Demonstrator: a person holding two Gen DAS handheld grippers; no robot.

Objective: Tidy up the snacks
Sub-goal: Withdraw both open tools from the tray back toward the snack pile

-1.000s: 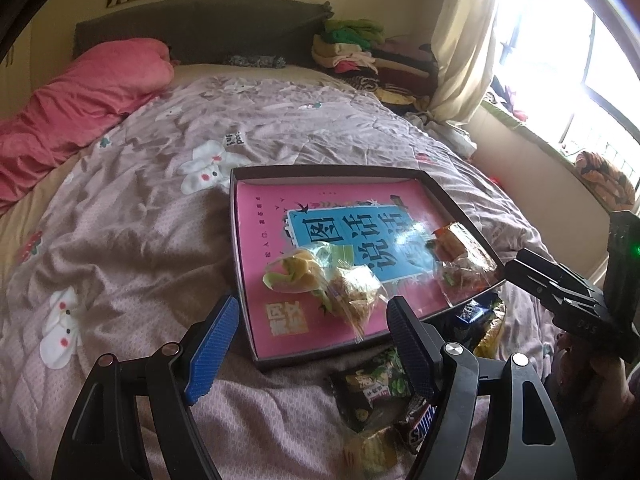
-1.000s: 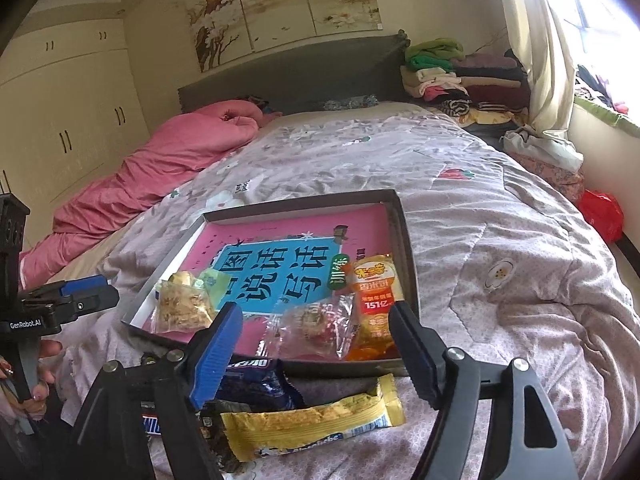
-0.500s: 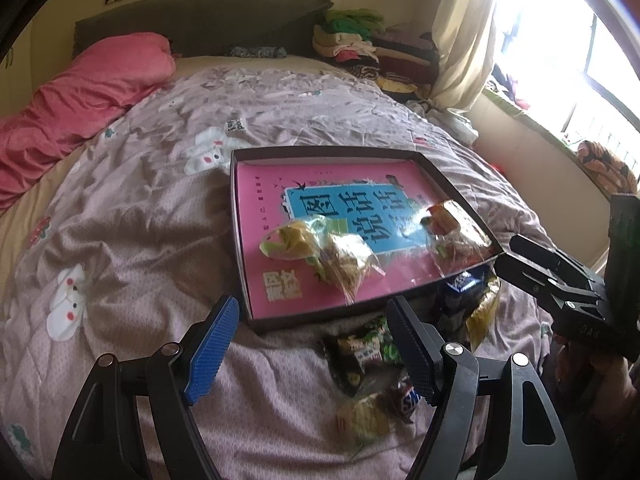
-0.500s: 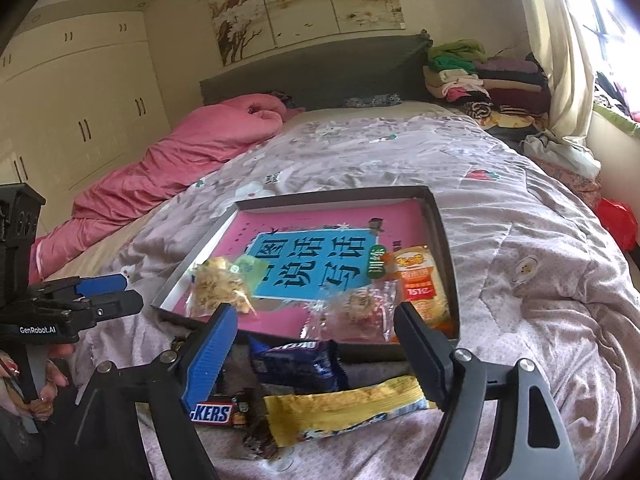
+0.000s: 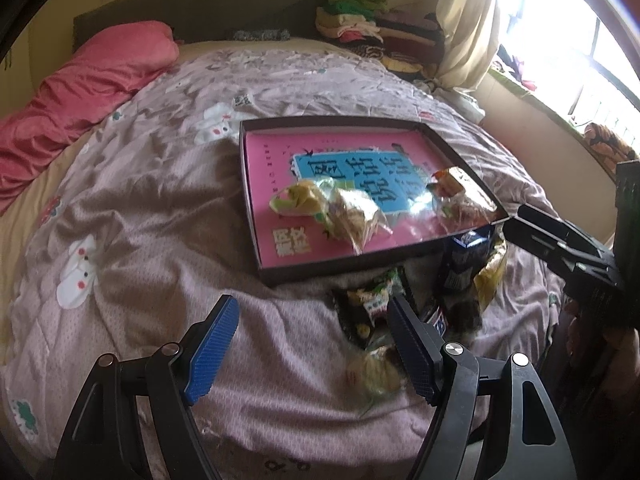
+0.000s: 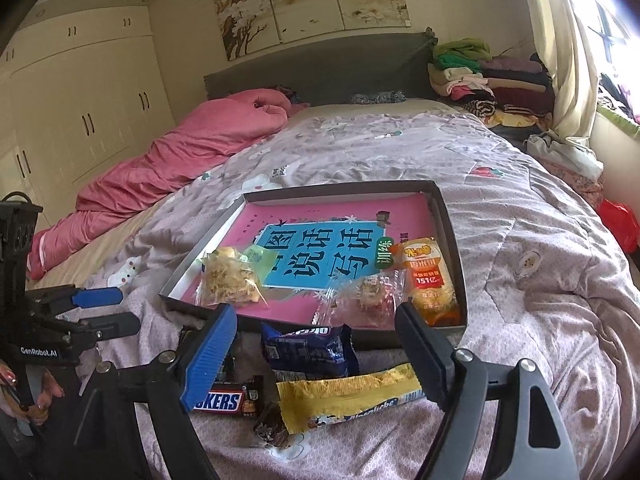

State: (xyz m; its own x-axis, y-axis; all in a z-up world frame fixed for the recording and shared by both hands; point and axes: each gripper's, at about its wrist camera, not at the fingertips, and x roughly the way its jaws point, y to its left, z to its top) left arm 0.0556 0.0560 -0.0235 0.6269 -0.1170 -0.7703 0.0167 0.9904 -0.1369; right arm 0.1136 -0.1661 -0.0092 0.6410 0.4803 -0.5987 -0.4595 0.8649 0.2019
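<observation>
- We are looking at a shallow dark box (image 6: 448,232) with a pink and blue printed bottom, lying on the quilt (image 6: 540,300) just ahead of both tongs.
- Inside it we are seeing four packets: an orange one (image 6: 428,276) at the side nearest our right tong's far finger, a clear one (image 6: 364,296) beside it, and a clear bag of pale pieces (image 6: 230,282) touching a green and yellow packet (image 5: 298,200).
- Loose snacks are lying between the box and the tongs: a dark blue packet (image 6: 308,350), a long yellow wrapper (image 6: 348,394), a Snickers bar (image 6: 224,400) and a small brown sweet (image 6: 272,426).
- Our right tong (image 6: 316,356) is hovering over these with its jaws opening, pressing on nothing.
- Our left tong (image 5: 310,344) is standing spread and empty above bare quilt; a dark green and black packet (image 5: 368,304) and a blurred pale packet (image 5: 374,372) are lying by its right finger.
- Farther off we are seeing a pink duvet (image 6: 180,160) to the left and folded clothes (image 6: 488,80) by the headboard.
</observation>
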